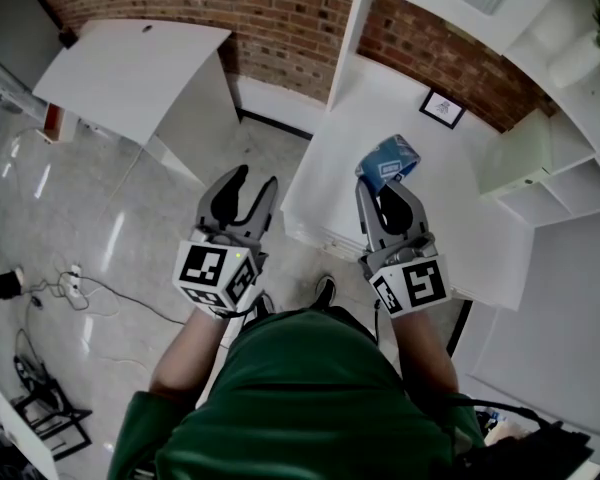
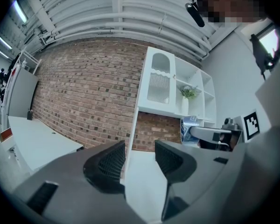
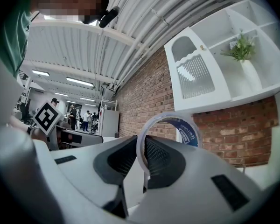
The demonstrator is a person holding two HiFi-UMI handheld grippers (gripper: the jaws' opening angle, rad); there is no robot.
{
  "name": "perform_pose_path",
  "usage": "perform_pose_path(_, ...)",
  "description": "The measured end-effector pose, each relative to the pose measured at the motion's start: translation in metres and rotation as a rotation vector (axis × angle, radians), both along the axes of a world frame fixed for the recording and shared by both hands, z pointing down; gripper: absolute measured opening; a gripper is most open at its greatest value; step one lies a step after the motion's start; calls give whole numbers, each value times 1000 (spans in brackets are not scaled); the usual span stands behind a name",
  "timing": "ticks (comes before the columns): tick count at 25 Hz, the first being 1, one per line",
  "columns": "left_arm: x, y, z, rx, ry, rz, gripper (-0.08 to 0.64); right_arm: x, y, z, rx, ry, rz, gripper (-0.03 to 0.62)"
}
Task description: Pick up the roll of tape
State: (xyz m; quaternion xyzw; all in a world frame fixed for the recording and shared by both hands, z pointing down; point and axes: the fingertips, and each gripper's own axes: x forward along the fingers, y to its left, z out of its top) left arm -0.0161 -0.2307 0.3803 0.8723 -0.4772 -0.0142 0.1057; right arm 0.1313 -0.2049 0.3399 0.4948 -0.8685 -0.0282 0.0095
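Note:
The roll of tape (image 1: 388,160) is clear with a blue printed core, and it hangs in the air over the near edge of the white table (image 1: 380,98). My right gripper (image 1: 390,190) is shut on it. In the right gripper view the roll's wall (image 3: 192,133) is pinched between the two black pads, and the ring stands upright above the right gripper (image 3: 141,146). My left gripper (image 1: 257,180) is held level to the left of the table, open and with nothing in it. In the left gripper view its jaws (image 2: 140,157) stand apart, with the tape (image 2: 189,127) at the right.
A small framed picture (image 1: 443,108) stands at the back of the table by the brick wall. White shelving (image 1: 570,118) rises on the right. A second white table (image 1: 130,68) stands at the far left. Cables and a power strip (image 1: 70,283) lie on the floor.

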Motion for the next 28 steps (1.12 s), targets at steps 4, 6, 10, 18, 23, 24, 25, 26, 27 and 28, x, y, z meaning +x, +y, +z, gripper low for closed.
perform_pose_path(4,1,0,1,0,-3,0,210,0,0,1,-2,7,0,63)
perform_pose_path(6,2,0,1,-1,-3,-1,210,0,0,1,-1,5,-2,63)
perform_pose_path(10,4,0,1,-1,-9,-3,210,1,0,2,-7,0,-12,63)
perform_pose_path(18,11,3,4,-6,-13,-8,210,5,2,6,-14,5,-29,63)
perform_pose_path(23,19,2,8,-14,-12,-12,210,12,2,10,-23,10,-39,63)
perform_pose_path(24,22,2,8,-17,-12,-12,210,14,1,10,-26,11,-40,63)
perform_pose_path(25,24,1,9,-22,-11,-13,210,16,-1,12,-29,13,-41,63)
perform_pose_path(26,26,0,11,-29,-9,-14,210,18,-1,13,-32,15,-42,63)
perform_pose_path(27,29,0,12,-38,-7,-14,210,21,-2,14,-36,16,-43,63)
perform_pose_path(28,32,0,14,-46,-6,-14,210,23,-3,16,-39,18,-44,63)
